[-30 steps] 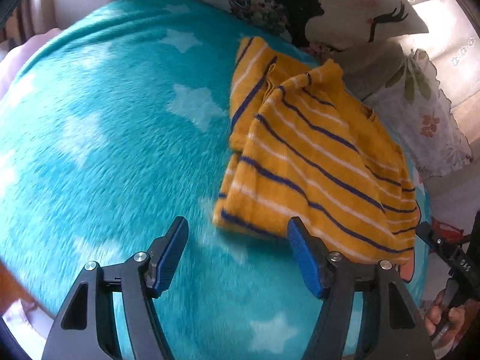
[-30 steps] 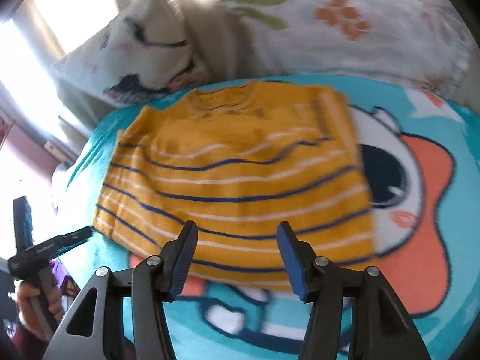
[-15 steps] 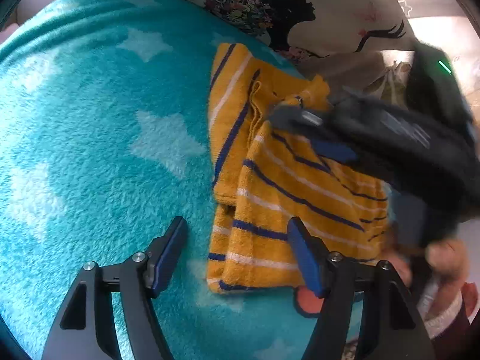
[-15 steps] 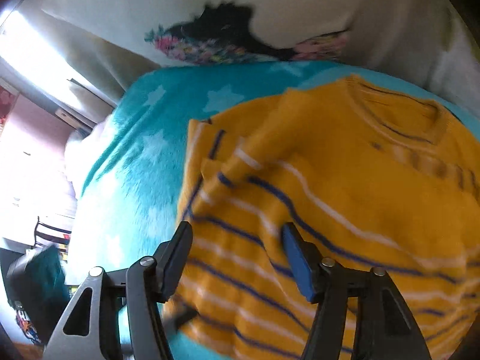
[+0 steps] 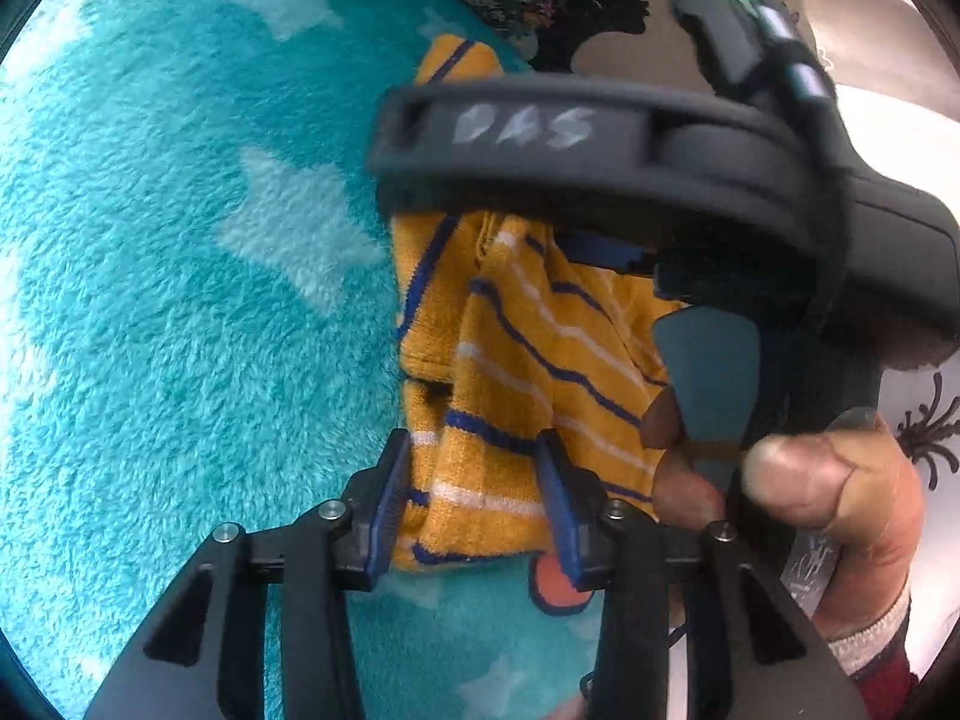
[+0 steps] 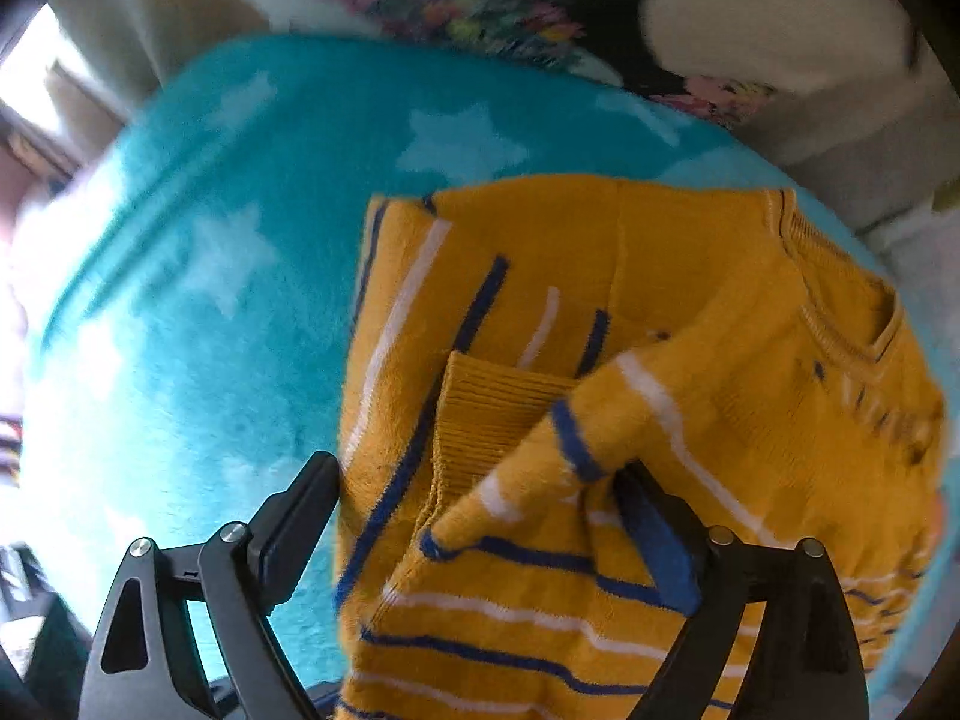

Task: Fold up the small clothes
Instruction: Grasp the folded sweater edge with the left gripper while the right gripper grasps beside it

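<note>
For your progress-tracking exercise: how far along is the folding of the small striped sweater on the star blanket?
Done: a sleeve already lies folded inward over the yellow striped sweater on the teal blanket. In hand: the left tool straddles the bottom hem corner and the right tool straddles the side edge near the shoulder, both open, neither gripping yet. Left: grasp that edge, fold it across, then fold the body.

I see the yellow striped knit sweater [image 6: 600, 360] lying on the teal star-patterned fleece blanket [image 6: 210, 300], with the floral printed pillow [image 6: 480, 0] behind both.
</note>
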Demonstrator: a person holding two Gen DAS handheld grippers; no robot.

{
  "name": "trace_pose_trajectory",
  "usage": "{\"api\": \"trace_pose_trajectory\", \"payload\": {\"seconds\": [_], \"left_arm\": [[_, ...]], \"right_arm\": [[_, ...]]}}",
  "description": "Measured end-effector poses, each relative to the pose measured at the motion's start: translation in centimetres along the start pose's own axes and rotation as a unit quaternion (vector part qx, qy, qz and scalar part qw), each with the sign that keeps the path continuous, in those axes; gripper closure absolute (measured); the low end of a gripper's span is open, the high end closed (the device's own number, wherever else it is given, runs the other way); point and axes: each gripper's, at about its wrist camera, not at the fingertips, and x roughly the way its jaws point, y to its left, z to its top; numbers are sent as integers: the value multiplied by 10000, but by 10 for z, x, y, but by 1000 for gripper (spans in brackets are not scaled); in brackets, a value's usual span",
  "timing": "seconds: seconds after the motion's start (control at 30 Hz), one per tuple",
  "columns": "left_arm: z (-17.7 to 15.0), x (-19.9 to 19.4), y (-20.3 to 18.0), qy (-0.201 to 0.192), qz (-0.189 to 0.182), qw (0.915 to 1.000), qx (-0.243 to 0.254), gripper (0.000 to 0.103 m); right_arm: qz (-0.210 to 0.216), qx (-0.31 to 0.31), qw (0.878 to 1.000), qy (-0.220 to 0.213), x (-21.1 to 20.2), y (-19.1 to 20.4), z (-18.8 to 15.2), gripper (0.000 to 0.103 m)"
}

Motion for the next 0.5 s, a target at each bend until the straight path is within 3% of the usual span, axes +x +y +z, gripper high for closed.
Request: {"api": "trace_pose_trajectory", "payload": {"seconds": [0.1, 0.23, 0.33, 0.43, 0.5], "left_arm": [[-1, -3, 2, -48, -34, 10000, -45, 64], [-5, -7, 4, -101, 56, 9999, -33, 63], [-15, -9, 2, -174, 171, 9997, 0, 60], [-24, -9, -7, -234, 324, 9992, 70, 60], [-29, -8, -15, -252, 432, 9987, 131, 75]], "right_arm": [[-410, -315, 9985, 157, 6, 14, 3, 8], [-338, -387, 9979, 393, 11, 13, 12, 9], [-374, -586, 9970, 328, 10, 13, 14, 18], [-503, -789, 9956, 82, 1, 11, 4, 42], [-524, -906, 9945, -95, -5, 6, -3, 60]]}}
